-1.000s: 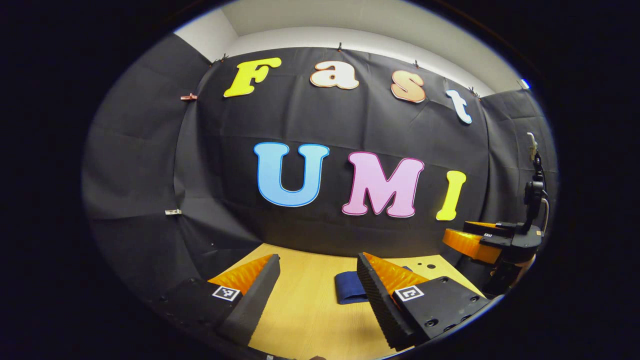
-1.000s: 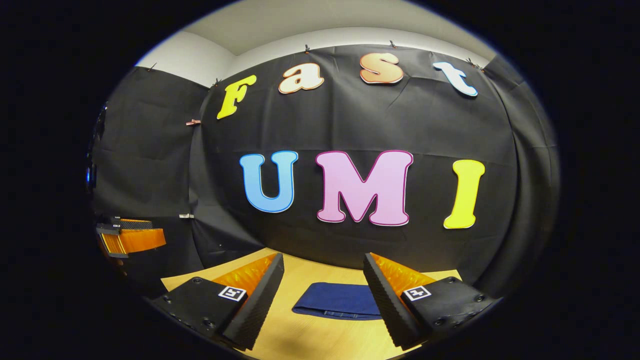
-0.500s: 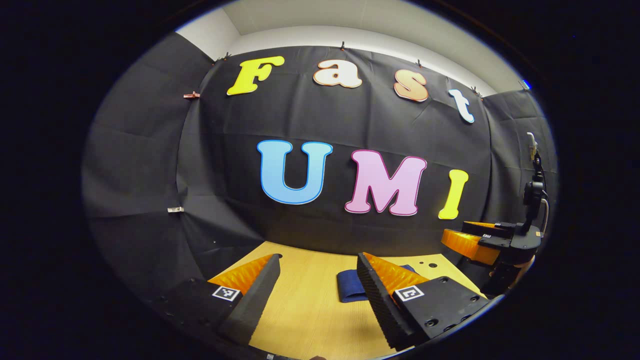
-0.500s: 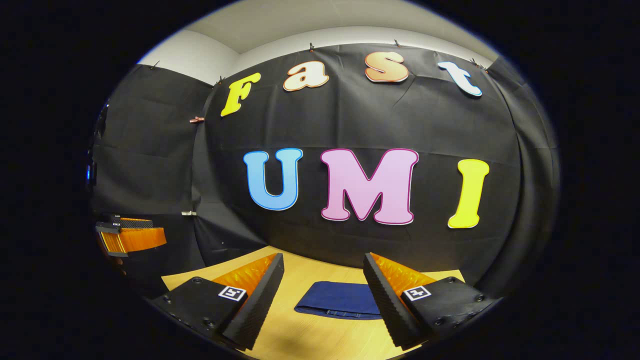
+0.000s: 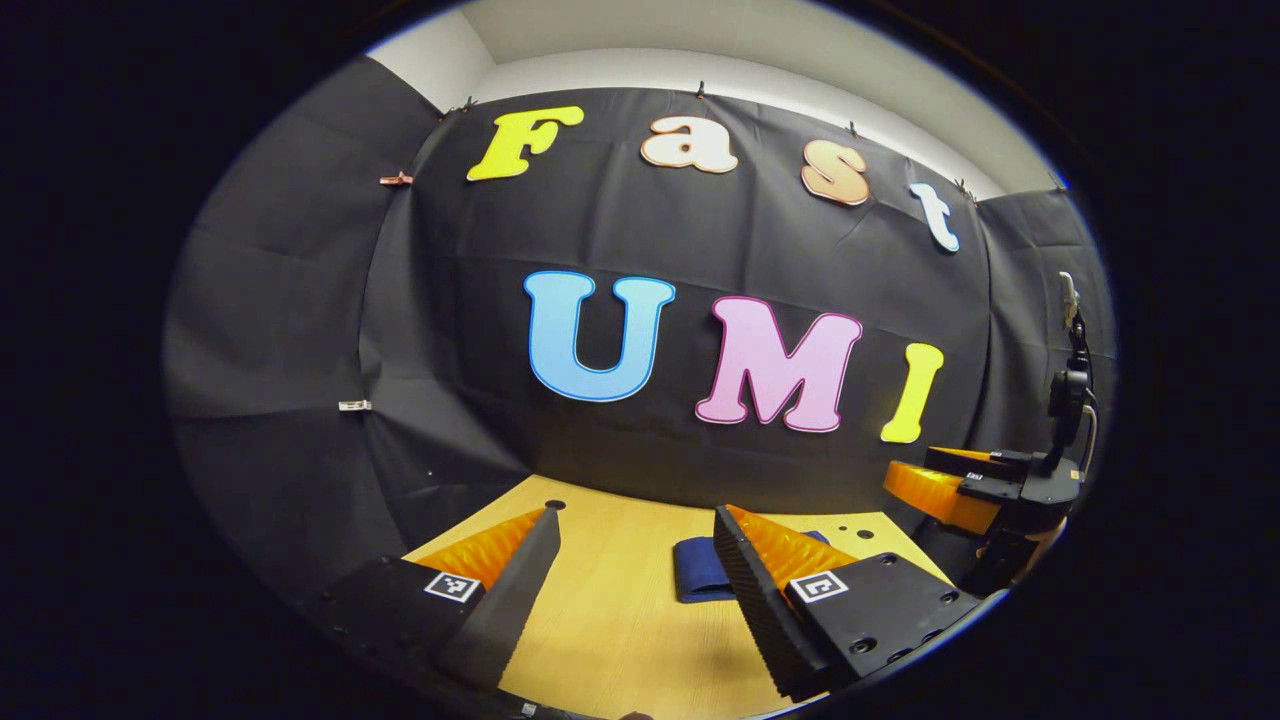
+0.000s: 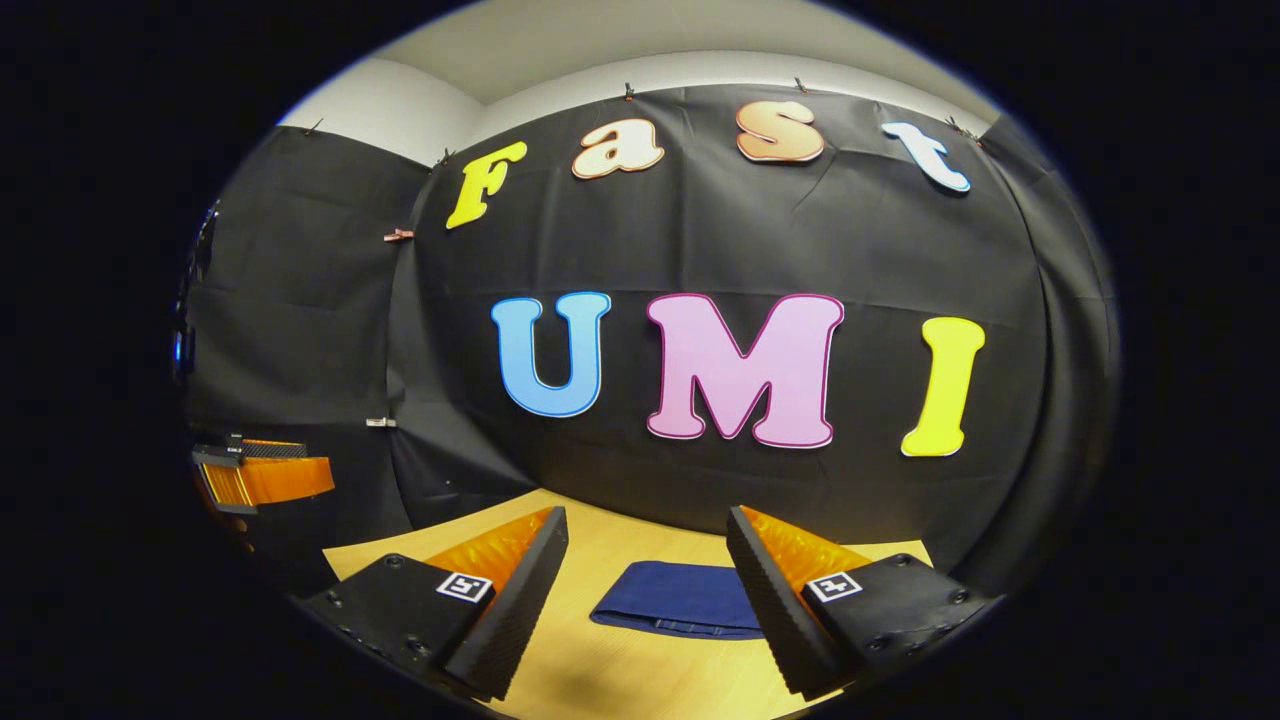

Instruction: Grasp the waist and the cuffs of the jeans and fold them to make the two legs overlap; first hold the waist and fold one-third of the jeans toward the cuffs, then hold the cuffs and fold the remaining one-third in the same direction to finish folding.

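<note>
The dark blue jeans (image 6: 672, 606) lie in a compact folded bundle on the wooden table (image 6: 620, 680), straight ahead in the right gripper view. My right gripper (image 6: 645, 570) hovers above the table with its fingers wide apart and nothing between them. In the left gripper view the jeans (image 5: 698, 572) peek out beside the right-hand finger. My left gripper (image 5: 635, 565) is open too, raised over bare wood, well short of the bundle. The right gripper (image 5: 960, 485) appears at the far right of the left gripper view; the left gripper (image 6: 255, 475) appears at the far left of the right gripper view.
The black cloth wall (image 5: 600, 430) closes off the back of the table (image 5: 610, 620), close behind the jeans. Small round holes (image 5: 553, 505) dot the tabletop near the wall. A black stand with a cable (image 5: 1068, 400) rises at the right edge.
Both views have tilted slightly, the wall shifting a little right and down. Grippers stay open; the jeans have not moved.
</note>
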Demonstrator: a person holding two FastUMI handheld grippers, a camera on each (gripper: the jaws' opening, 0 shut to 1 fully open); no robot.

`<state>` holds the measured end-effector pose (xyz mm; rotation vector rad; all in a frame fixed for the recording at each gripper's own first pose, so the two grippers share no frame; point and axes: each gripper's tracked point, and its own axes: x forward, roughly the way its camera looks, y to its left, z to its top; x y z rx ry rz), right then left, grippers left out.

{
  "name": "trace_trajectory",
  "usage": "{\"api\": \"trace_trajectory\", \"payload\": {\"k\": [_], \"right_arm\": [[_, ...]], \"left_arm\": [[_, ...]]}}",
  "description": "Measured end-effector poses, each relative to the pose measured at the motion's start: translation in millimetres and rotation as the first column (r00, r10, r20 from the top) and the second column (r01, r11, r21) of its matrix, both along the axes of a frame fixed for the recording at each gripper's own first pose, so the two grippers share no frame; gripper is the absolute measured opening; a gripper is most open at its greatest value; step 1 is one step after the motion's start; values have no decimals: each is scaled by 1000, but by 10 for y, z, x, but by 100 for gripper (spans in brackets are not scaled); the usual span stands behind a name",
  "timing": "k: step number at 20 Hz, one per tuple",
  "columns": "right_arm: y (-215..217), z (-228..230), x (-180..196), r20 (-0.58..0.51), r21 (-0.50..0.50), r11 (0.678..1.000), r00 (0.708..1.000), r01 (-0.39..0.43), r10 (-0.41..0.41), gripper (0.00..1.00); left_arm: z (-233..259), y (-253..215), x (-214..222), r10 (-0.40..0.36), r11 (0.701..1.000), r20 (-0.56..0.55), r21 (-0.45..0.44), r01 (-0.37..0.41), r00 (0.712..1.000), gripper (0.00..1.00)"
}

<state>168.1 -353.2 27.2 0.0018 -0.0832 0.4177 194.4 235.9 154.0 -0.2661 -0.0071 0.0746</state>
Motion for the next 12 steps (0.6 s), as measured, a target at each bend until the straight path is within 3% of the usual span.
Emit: {"api": "trace_trajectory", "payload": {"k": [12], "right_arm": [[-21,-22,57,-8,3,1000,1000,7,-7,98]], "left_arm": [[-22,-17,12,-11,1000,-12,2,11,1000,96]]}}
